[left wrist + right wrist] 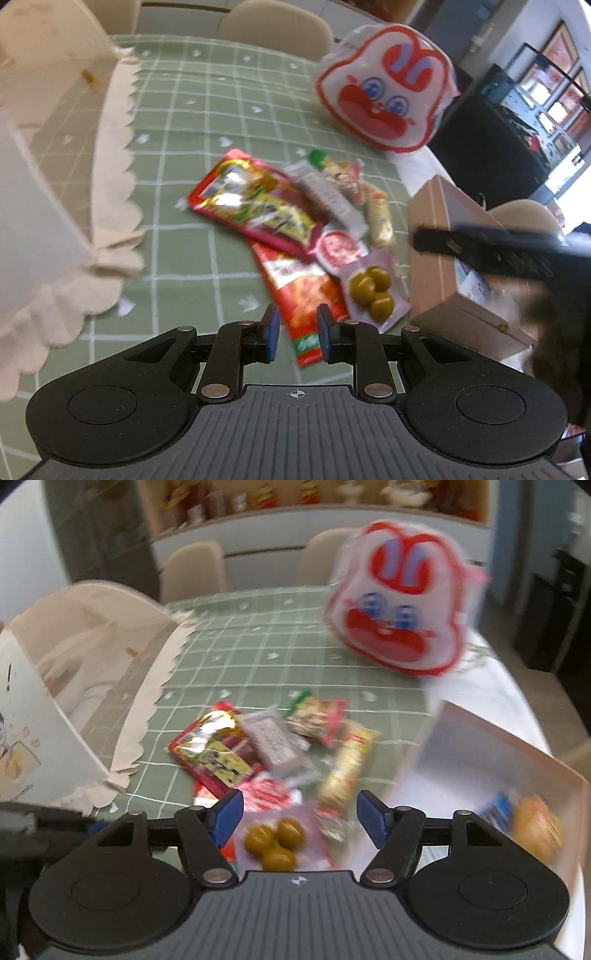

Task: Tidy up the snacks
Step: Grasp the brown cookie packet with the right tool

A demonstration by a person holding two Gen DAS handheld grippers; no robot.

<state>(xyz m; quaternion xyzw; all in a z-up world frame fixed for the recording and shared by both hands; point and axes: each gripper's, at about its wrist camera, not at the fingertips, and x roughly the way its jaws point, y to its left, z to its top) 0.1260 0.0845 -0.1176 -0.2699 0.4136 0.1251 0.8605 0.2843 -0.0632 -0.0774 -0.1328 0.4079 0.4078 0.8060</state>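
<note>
Covering table, green grid cloth [192, 122] w/ chairs [273, 26] behind.

Green checked table [184, 110] carries snack packets [255, 206], 2 boxes [436, 258].

left gripper [295, 328]: black linkage arms, blue pads, silver pivot pins
right gripper [299, 821]: same black build, blue pads
bodies: ribbed grey plate, white crosshair mark, round black caps
</note>
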